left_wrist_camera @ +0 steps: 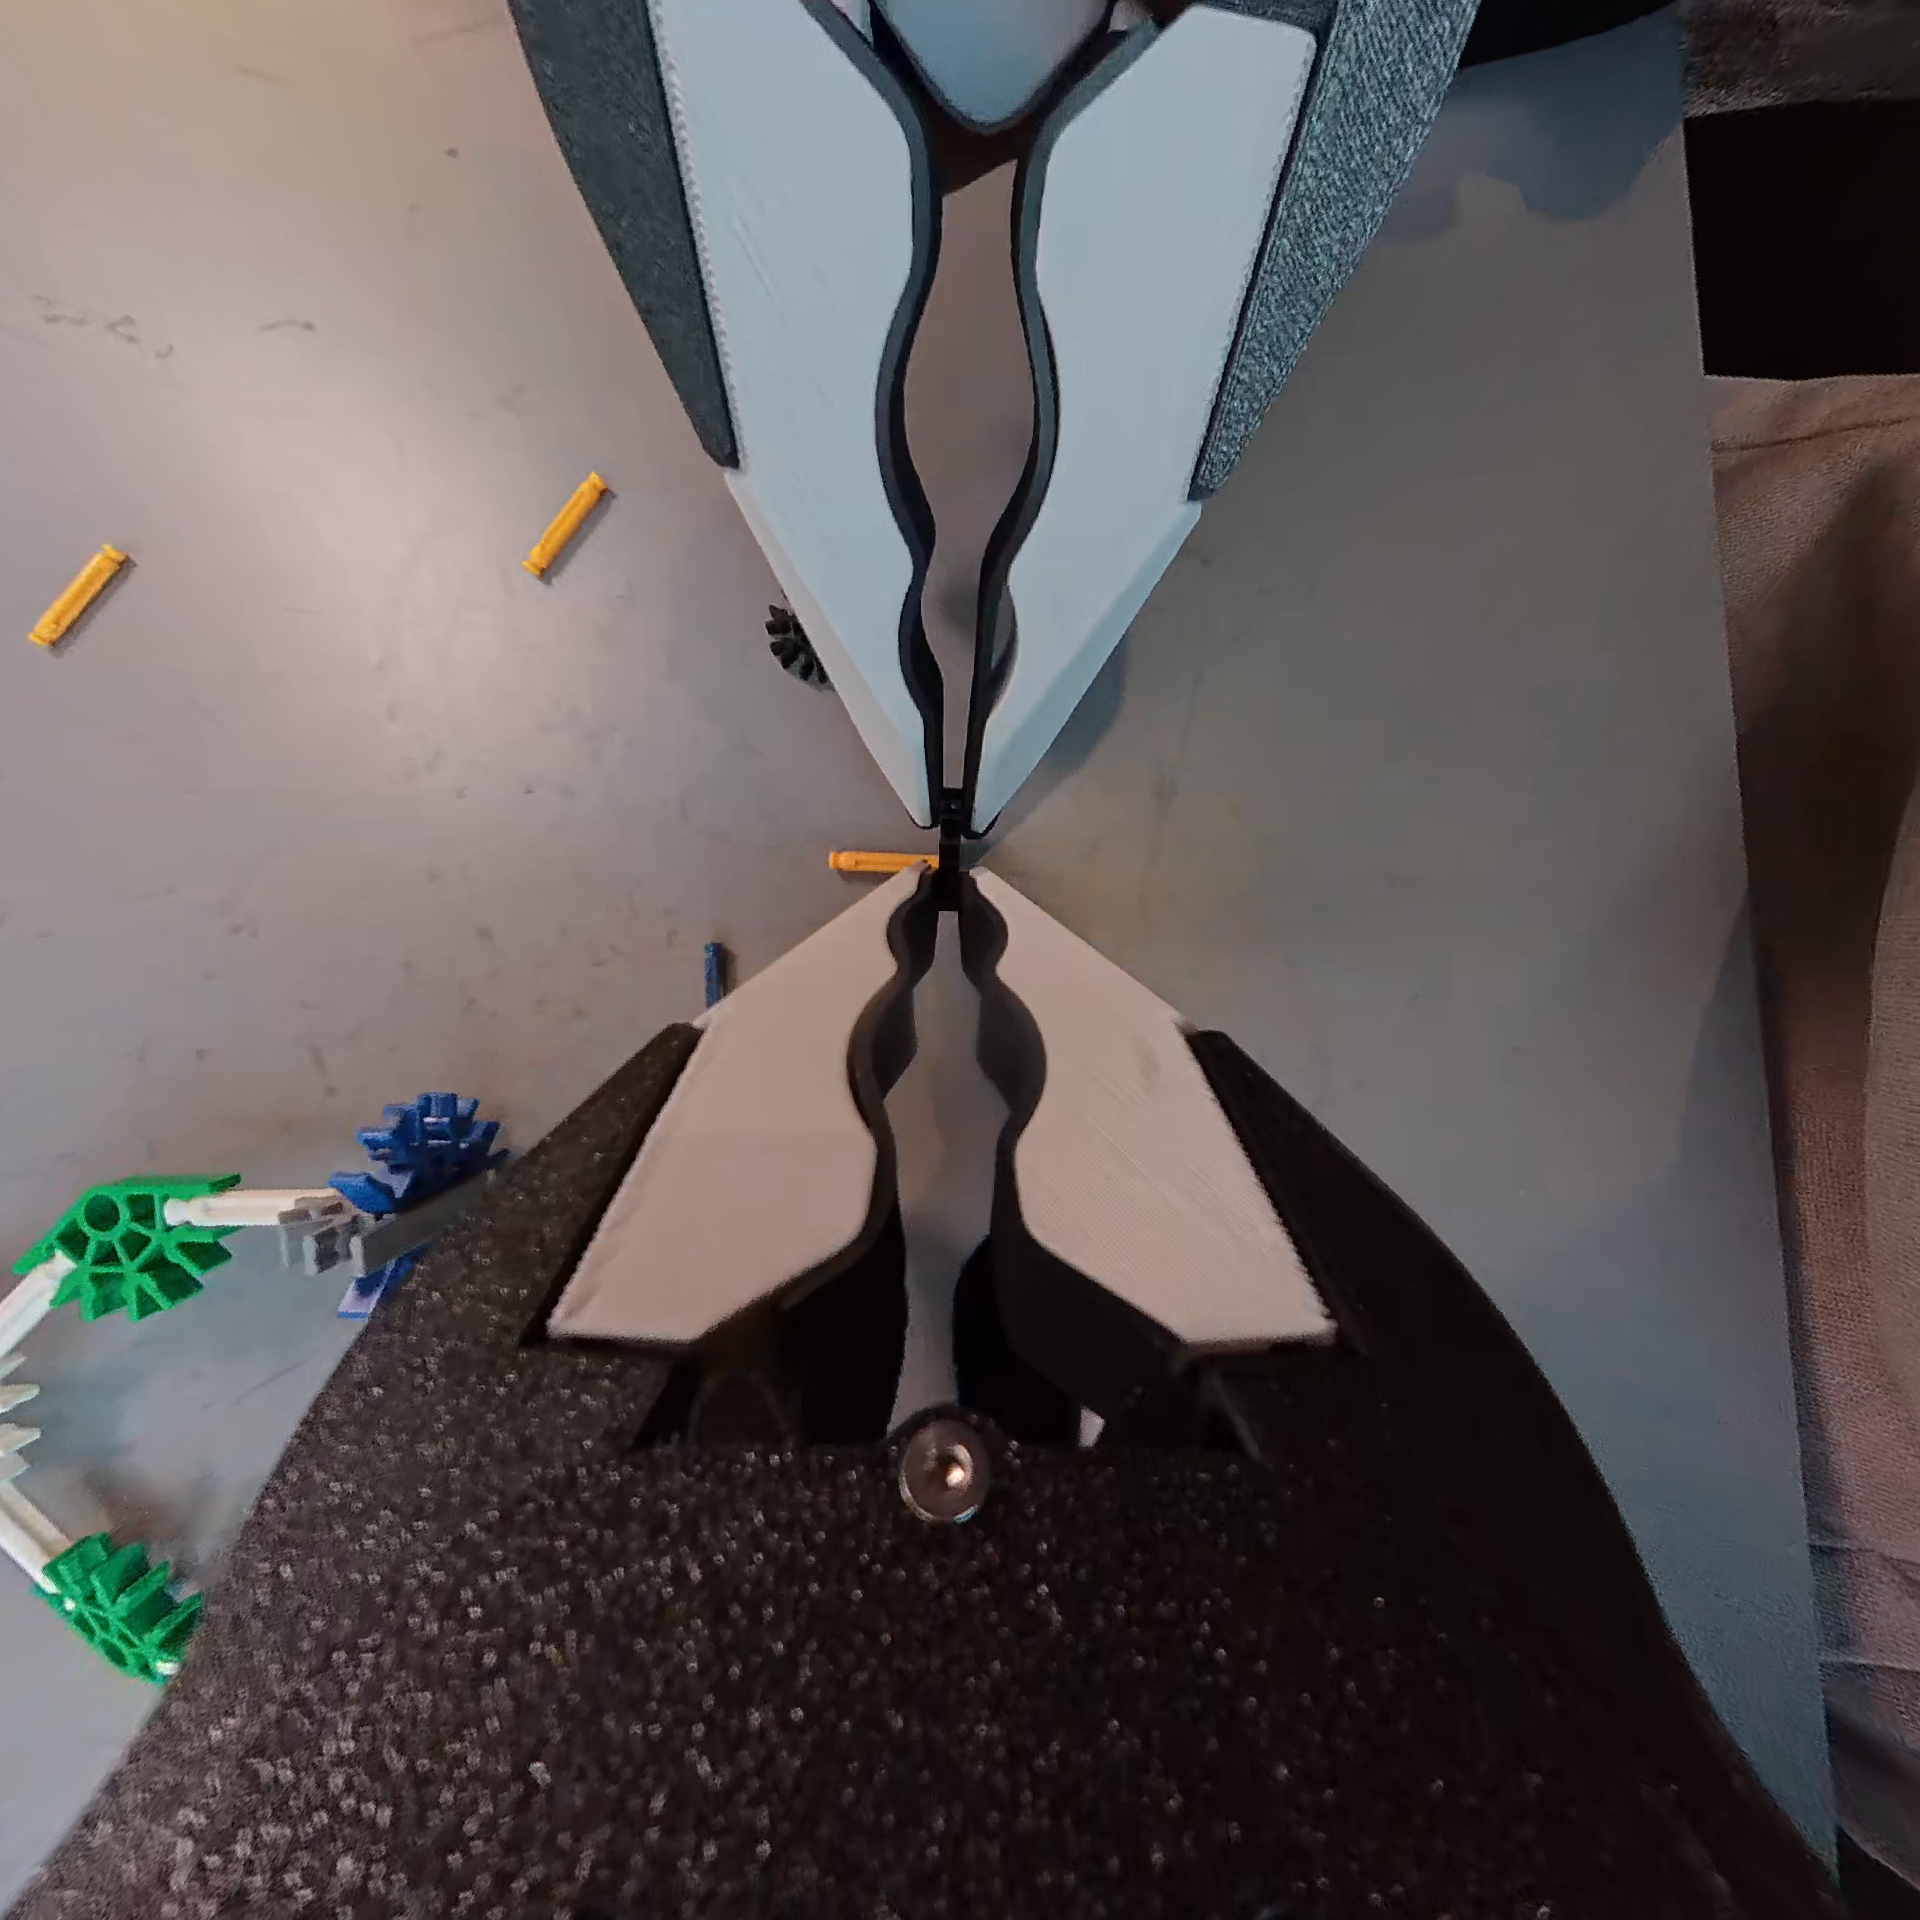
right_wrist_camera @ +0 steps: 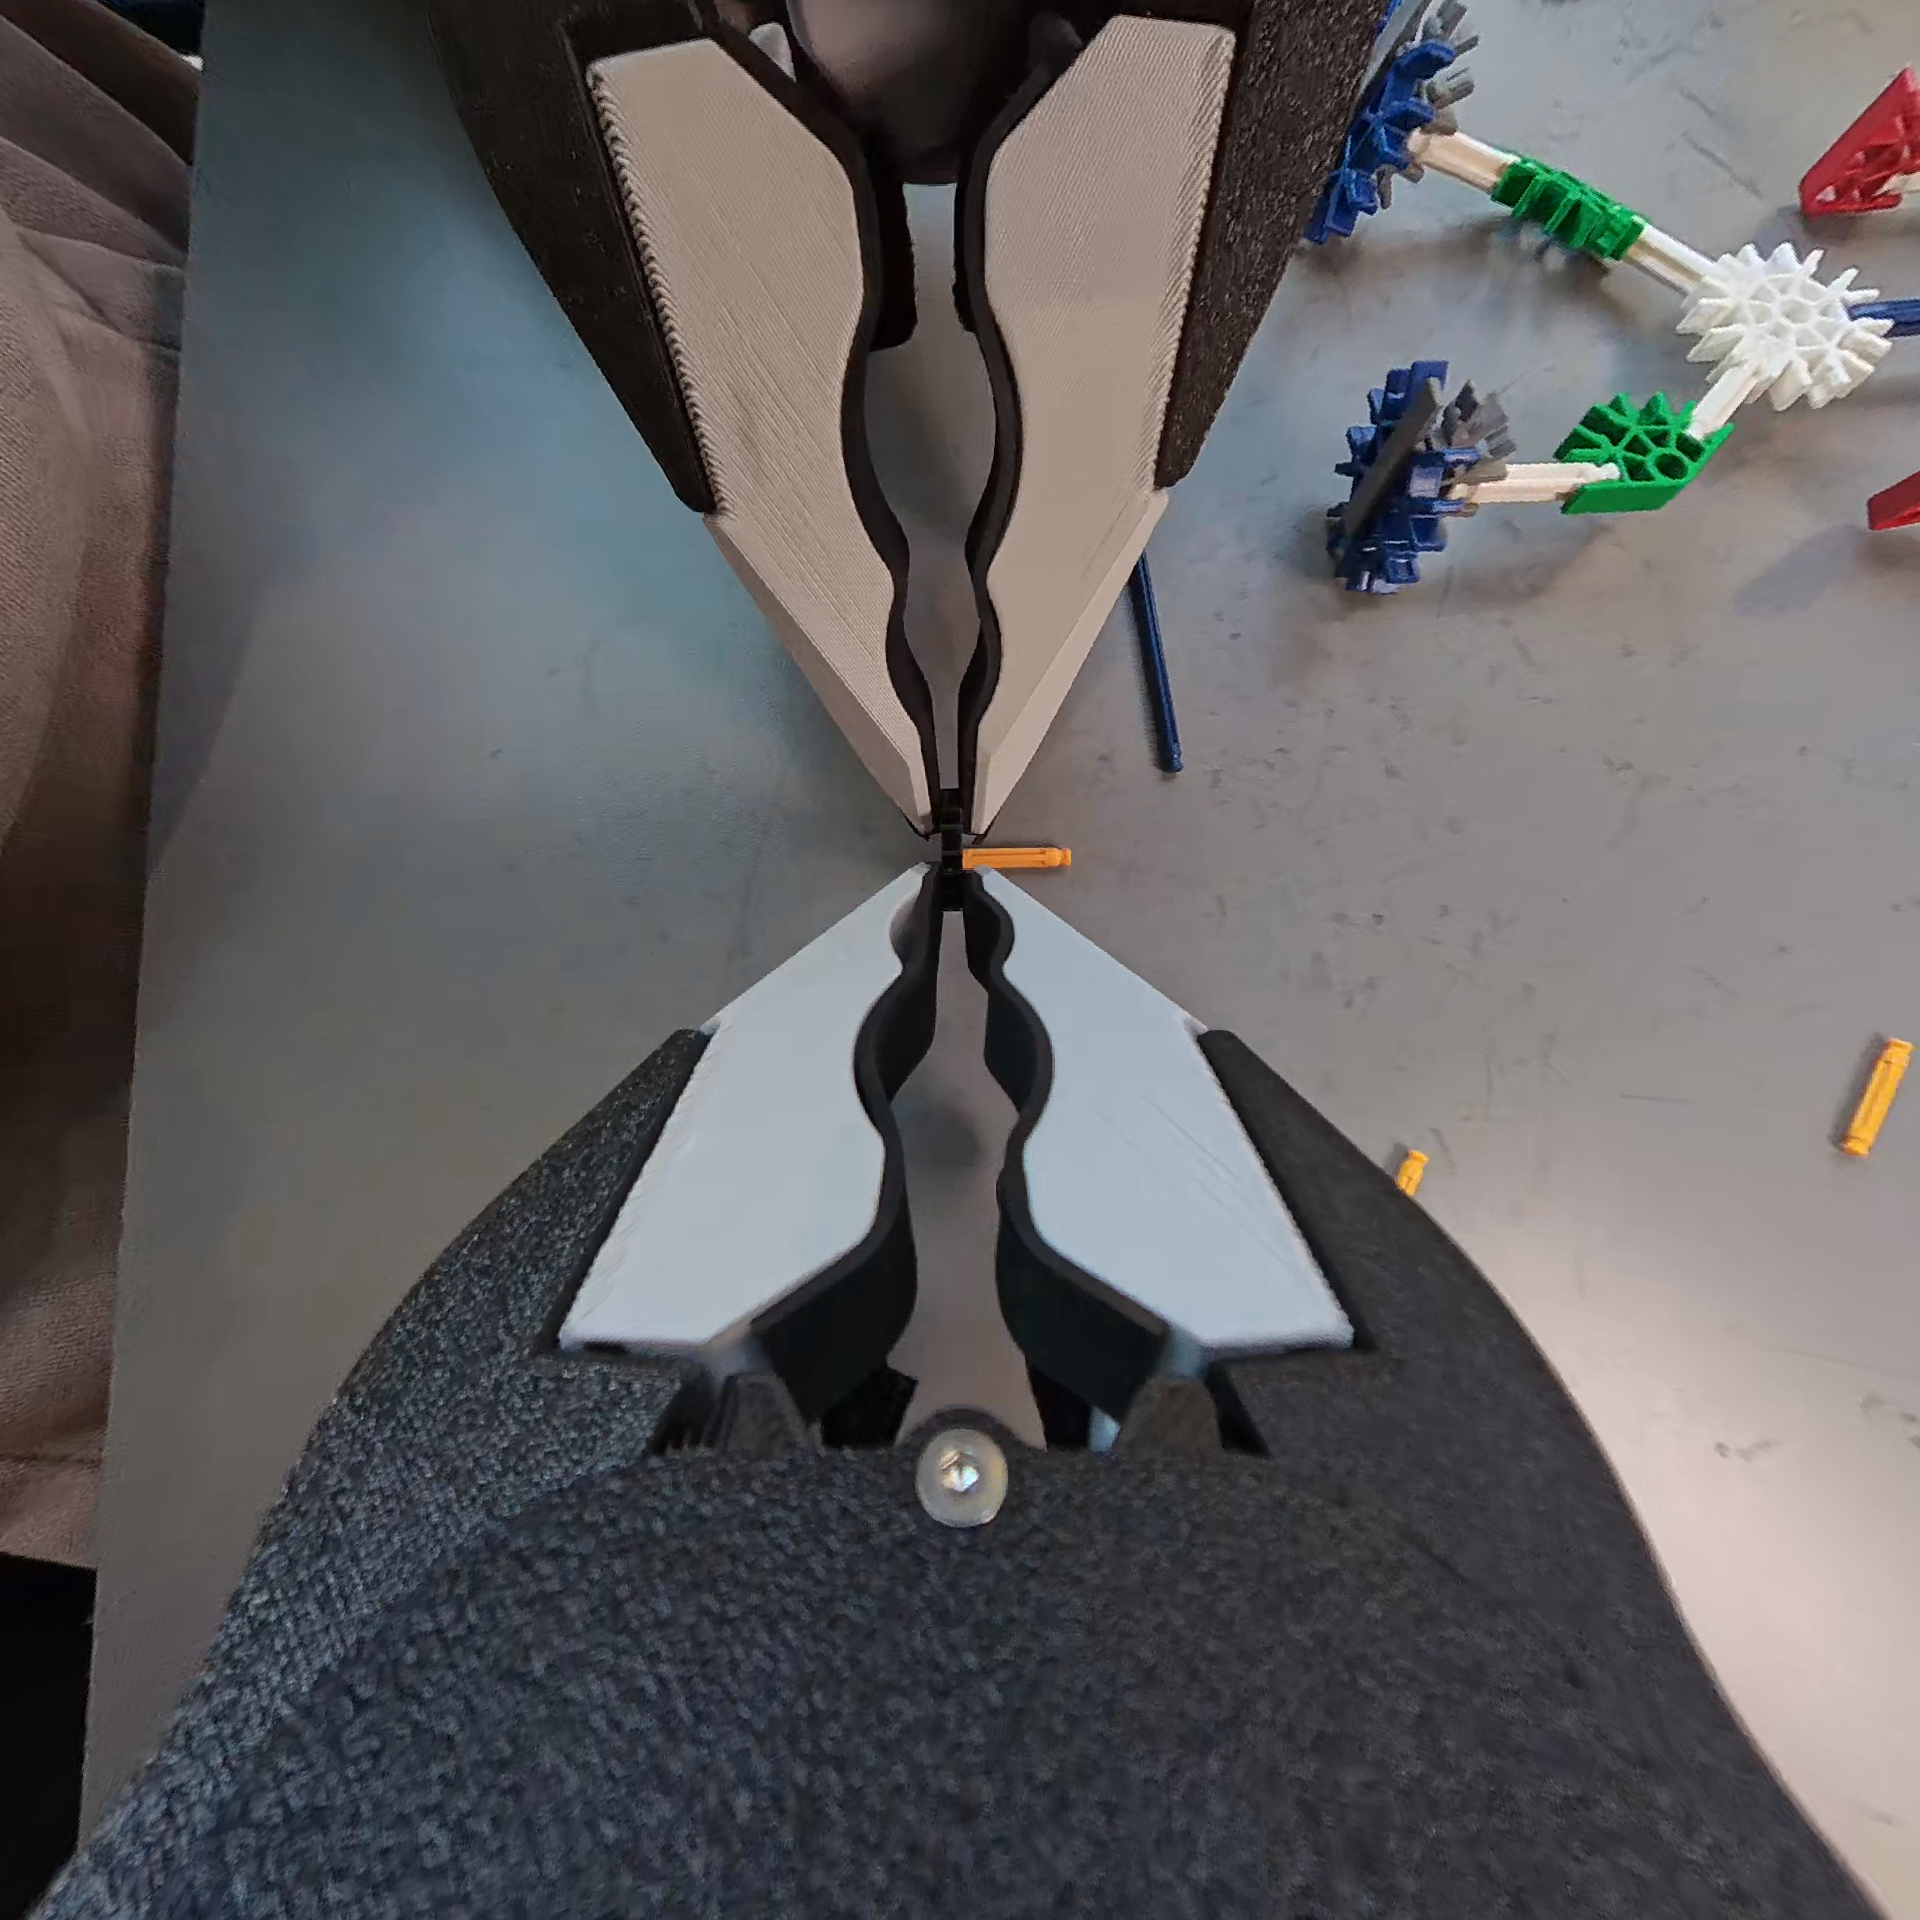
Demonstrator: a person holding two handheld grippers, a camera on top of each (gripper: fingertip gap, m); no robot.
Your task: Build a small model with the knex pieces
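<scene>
My left gripper (left_wrist_camera: 948,885) and my right gripper (right_wrist_camera: 951,885) meet tip to tip above the grey table (left_wrist_camera: 1403,831). Both are shut on one small black piece (left_wrist_camera: 951,854), each pinching one end of it. A short orange rod (left_wrist_camera: 883,860) sticks out sideways from that black piece, level with the table. In the right wrist view the same black piece (right_wrist_camera: 951,844) and orange rod (right_wrist_camera: 1013,858) show between the tips. The right gripper (left_wrist_camera: 951,816) comes in from the top of the left wrist view, and the left gripper (right_wrist_camera: 948,816) from the top of the right wrist view.
Loose yellow rods (left_wrist_camera: 566,525) (right_wrist_camera: 1875,1110) lie on the table. A blue rod (right_wrist_camera: 1155,665) and a black toothed connector (left_wrist_camera: 795,649) lie near the tips. A chain of blue (right_wrist_camera: 1397,488), green (right_wrist_camera: 1647,452) and white (right_wrist_camera: 1782,322) connectors lies beside red pieces (right_wrist_camera: 1870,156). Brown fabric (left_wrist_camera: 1829,935) lies past the table edge. Both grippers' tips are close together, under 4 cm apart.
</scene>
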